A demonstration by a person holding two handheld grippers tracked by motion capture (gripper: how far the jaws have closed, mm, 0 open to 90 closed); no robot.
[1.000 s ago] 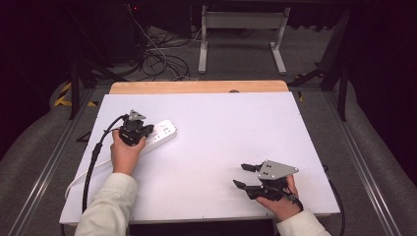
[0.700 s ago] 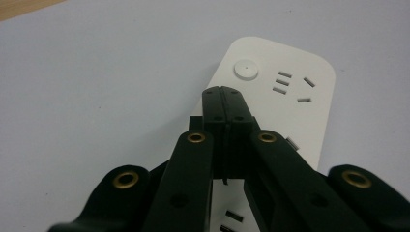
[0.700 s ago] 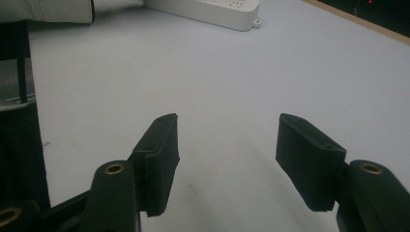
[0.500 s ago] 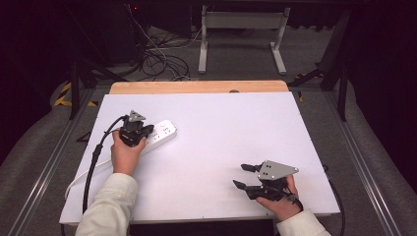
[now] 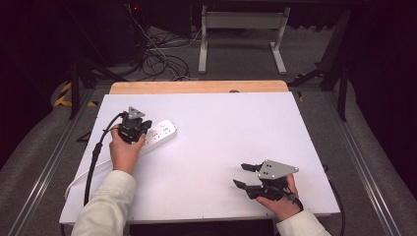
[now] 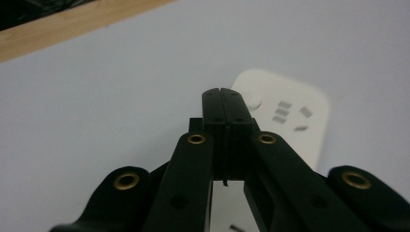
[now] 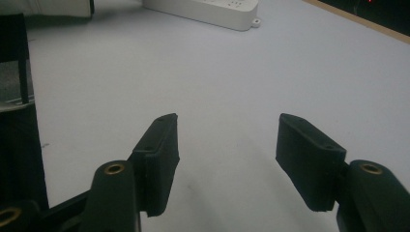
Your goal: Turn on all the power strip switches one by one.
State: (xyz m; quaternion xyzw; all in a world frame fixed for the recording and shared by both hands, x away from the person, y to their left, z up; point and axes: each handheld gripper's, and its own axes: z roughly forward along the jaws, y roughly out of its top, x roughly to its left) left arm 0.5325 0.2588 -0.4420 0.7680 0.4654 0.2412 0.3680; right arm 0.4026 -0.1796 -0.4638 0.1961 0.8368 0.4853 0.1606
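On table [image 5: 221, 132]: one power strip [image 5: 160, 133], two grippers.

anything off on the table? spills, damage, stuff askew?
Nothing stands out. The white power strip lies flat on the white table, angled to its edges, with no visible damage. The left gripper is over it with jaws together; the right gripper sits open near the front edge. No spills.

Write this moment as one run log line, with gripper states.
left gripper: shut, empty, over power strip | right gripper: open, empty, near table front edge | strip lies flat, far left
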